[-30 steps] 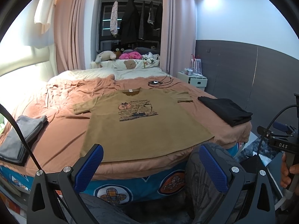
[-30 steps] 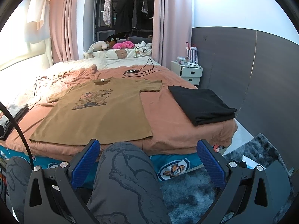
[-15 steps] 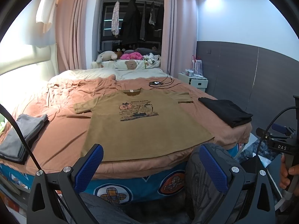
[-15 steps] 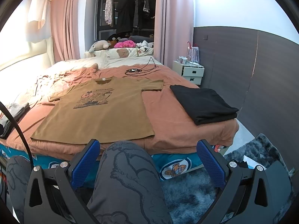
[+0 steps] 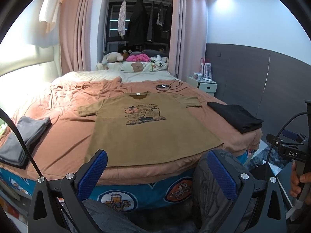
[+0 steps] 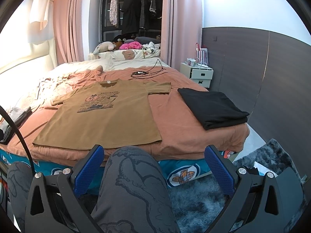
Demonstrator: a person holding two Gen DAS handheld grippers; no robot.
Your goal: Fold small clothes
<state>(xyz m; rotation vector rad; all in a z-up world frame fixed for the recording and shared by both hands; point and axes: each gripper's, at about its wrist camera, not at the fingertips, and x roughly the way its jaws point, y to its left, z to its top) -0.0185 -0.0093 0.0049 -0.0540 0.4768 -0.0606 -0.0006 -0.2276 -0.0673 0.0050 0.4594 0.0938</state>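
A brown T-shirt [image 5: 149,128] with a dark print lies flat, face up, on the pink-brown bedspread, collar toward the far end; it also shows in the right wrist view as the brown T-shirt [image 6: 105,116]. My left gripper [image 5: 157,171] is open, held low in front of the bed's near edge, short of the shirt's hem. My right gripper [image 6: 154,167] is open too, above a person's knee [image 6: 134,174] in grey patterned trousers. Neither gripper touches the shirt.
A folded black garment [image 6: 213,108] lies at the bed's right edge, a folded grey stack [image 5: 23,136] at the left. Black cables [image 5: 167,86] lie beyond the collar. A white nightstand [image 6: 196,74] and a dark fluffy rug [image 6: 262,159] are on the right.
Both views have crept slightly lower and closer to the bed; the shirt and the folded piles have not moved, and both grippers stay open.
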